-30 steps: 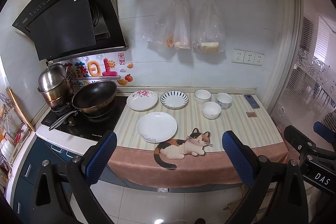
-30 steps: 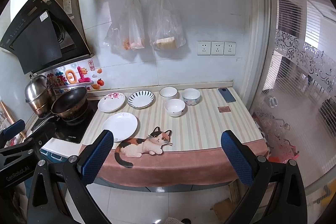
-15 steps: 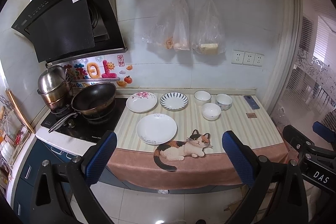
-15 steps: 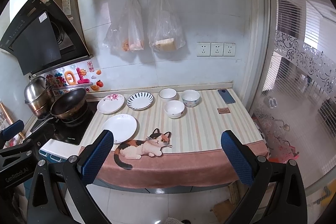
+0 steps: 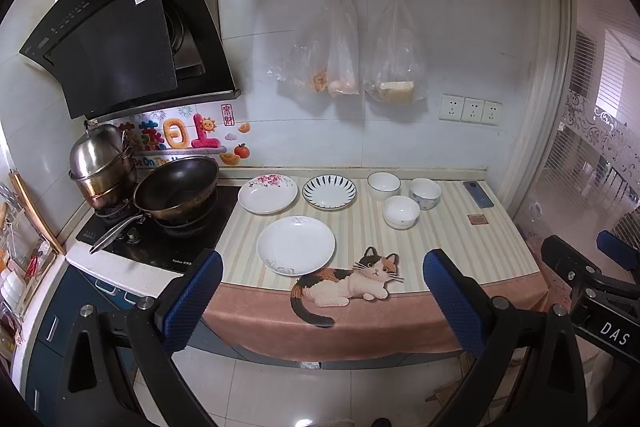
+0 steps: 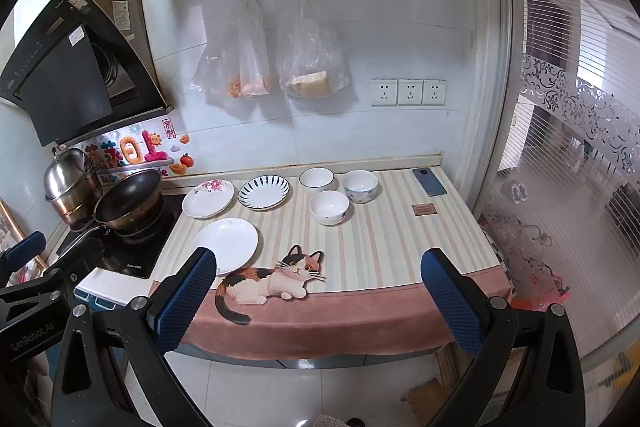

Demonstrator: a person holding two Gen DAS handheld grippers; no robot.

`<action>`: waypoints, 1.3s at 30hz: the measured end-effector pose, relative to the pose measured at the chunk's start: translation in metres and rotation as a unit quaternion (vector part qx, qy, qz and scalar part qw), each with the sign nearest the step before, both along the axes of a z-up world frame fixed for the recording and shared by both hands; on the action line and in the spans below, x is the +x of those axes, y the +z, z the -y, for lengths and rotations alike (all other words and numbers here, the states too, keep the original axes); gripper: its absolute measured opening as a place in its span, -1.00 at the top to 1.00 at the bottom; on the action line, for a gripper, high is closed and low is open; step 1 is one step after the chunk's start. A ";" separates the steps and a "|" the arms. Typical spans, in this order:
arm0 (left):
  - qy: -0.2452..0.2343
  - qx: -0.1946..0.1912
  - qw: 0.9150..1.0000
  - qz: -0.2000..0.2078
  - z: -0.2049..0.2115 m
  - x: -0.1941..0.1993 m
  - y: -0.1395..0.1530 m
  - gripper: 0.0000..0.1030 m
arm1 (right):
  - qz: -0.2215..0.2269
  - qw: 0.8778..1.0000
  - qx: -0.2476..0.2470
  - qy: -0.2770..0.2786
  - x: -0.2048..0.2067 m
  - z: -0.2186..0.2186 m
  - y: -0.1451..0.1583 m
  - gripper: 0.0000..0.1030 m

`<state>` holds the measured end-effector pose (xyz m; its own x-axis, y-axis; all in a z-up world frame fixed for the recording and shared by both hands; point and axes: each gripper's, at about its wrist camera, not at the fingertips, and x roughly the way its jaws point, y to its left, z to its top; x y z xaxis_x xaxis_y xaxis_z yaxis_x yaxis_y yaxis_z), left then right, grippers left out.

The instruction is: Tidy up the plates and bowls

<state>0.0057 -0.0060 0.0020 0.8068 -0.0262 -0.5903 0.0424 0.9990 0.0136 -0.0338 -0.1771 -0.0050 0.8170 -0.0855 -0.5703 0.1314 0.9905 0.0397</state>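
Three plates lie on the striped counter: a plain white plate (image 5: 295,245) (image 6: 225,245) at the front, a flowered plate (image 5: 267,193) (image 6: 208,198) behind it, and a blue-striped plate (image 5: 329,191) (image 6: 264,191) to its right. Three white bowls (image 5: 384,185) (image 5: 425,193) (image 5: 401,211) stand in a cluster right of the plates; they also show in the right wrist view (image 6: 316,179) (image 6: 360,185) (image 6: 329,207). My left gripper (image 5: 322,301) and right gripper (image 6: 316,301) are both open and empty, held well back from the counter's front edge.
A black wok (image 5: 176,189) and a steel pot (image 5: 102,163) sit on the hob at left. A phone (image 5: 478,193) and a small brown card (image 5: 478,219) lie at the counter's right. Plastic bags (image 5: 348,55) hang on the wall. A cat picture (image 5: 348,281) decorates the cloth edge.
Both views have drifted slightly back and up from the counter; the dishes look a little smaller. Nothing on the counter has moved.
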 end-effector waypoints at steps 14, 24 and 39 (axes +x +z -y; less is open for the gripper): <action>0.001 0.000 1.000 0.001 0.000 0.001 -0.003 -1.00 | -0.001 1.000 0.001 0.004 0.004 0.001 -0.001 -1.00; 0.001 0.002 1.000 0.001 -0.002 0.002 -0.002 -1.00 | 0.001 1.000 0.002 0.004 0.004 0.000 -0.001 -1.00; 0.001 0.002 1.000 0.002 -0.002 0.004 -0.002 -1.00 | 0.001 1.000 0.002 0.008 0.014 -0.005 -0.001 -1.00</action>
<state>0.0095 -0.0042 -0.0002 0.8093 -0.0218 -0.5869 0.0394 0.9991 0.0172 -0.0199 -0.1725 -0.0063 0.8189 -0.0697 -0.5697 0.1151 0.9924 0.0439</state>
